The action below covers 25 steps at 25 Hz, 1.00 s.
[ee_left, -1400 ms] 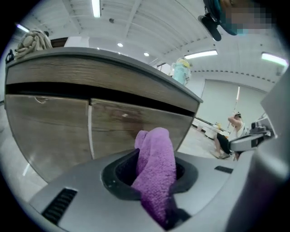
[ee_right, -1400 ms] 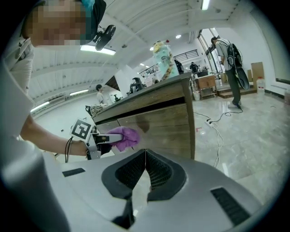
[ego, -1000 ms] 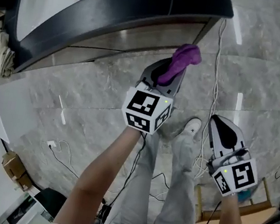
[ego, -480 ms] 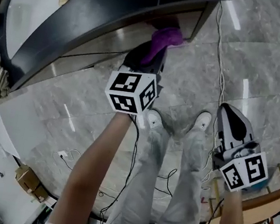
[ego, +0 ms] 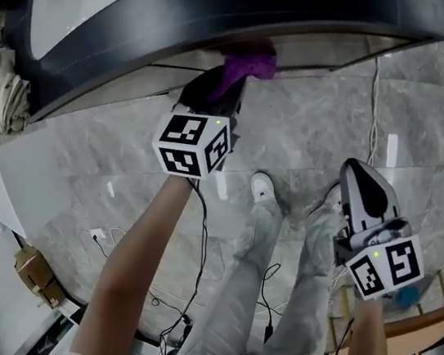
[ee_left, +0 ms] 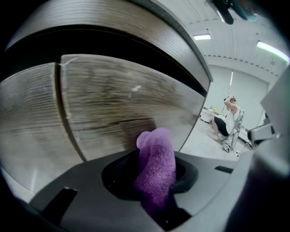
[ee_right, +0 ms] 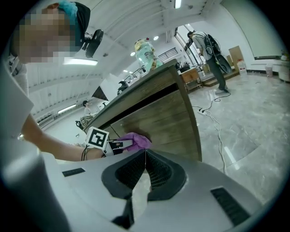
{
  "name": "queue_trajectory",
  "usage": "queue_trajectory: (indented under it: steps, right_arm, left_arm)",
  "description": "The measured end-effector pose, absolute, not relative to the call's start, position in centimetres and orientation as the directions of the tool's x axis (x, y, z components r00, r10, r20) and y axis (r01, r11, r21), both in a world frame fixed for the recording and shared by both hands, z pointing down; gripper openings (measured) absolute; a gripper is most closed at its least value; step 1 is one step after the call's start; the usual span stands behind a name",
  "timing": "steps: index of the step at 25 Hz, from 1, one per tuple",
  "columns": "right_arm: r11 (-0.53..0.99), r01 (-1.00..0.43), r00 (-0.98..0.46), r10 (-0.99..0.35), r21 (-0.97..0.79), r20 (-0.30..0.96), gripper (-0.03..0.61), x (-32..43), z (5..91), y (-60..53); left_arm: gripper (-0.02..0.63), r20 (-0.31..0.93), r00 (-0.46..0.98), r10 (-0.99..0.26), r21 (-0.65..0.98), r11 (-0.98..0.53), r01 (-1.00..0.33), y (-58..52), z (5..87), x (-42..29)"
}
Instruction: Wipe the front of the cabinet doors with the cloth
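A purple cloth (ego: pixel 247 62) (ee_left: pixel 156 170) (ee_right: pixel 136 140) is pinched in my left gripper (ego: pixel 218 89), which is shut on it. The cloth's tip is pressed against the wood-grain cabinet door (ee_left: pixel 113 104) (ee_right: pixel 167 122) just under the dark countertop (ego: pixel 231 8). A vertical seam between two doors (ee_left: pixel 63 108) lies to the left of the cloth. My right gripper (ego: pixel 364 204) (ee_right: pixel 144 156) hangs low at the right, beside the person's leg, its jaws shut on nothing.
A grey marble floor (ego: pixel 312 128) lies below, with cables (ego: pixel 373 104) trailing along it. The person's legs and shoes (ego: pixel 263 189) stand in front of the cabinet. A wooden stool (ego: pixel 399 323) is at the lower right. Other people (ee_left: pixel 229 120) stand far off.
My left gripper has carried the cloth up and leftward from open air onto the cabinet door below the countertop. The right gripper has stayed roughly in place.
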State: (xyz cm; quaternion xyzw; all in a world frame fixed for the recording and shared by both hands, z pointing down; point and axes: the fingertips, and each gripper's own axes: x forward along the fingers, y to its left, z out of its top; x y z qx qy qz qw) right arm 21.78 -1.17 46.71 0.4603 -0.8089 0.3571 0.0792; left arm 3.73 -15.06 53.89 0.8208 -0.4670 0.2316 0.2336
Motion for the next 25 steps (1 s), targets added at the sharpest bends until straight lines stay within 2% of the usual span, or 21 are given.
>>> queue_trajectory:
  steps: [8,11,15,21,25]
  right_arm:
    - [0.372,-0.772,-0.613,-0.649,-0.515,0.45,0.026,19.0,47.5,-0.4]
    - [0.392,-0.767,-0.626,-0.632,-0.508,0.457,0.026,20.4,47.7,0.3]
    - [0.39,-0.768,-0.626,-0.624,-0.508,0.468,0.026,24.2,47.8,1.0]
    - [0.342,-0.78,-0.605,-0.627,-0.525,0.491,0.026,31.3,48.4,2.3]
    - [0.311,-0.794,-0.583,-0.633,-0.523,0.509,0.026,34.2,49.6,3.7]
  left_arm:
    - [0.1,0.645,0.287,-0.708,0.067,-0.322,-0.944,-13.9,54.7,-4.8]
    - [0.1,0.661,0.253,-0.706,0.055,-0.291,-0.955,-12.6,54.7,-5.1]
    - [0.1,0.678,0.316,-0.664,0.081,-0.36,-0.93,-10.0,55.5,0.5]
    - [0.101,0.659,0.468,-0.589,0.175,-0.485,-0.857,-8.5,57.4,15.3]
    - [0.1,0.639,0.507,-0.579,0.21,-0.503,-0.839,-10.1,58.8,22.8]
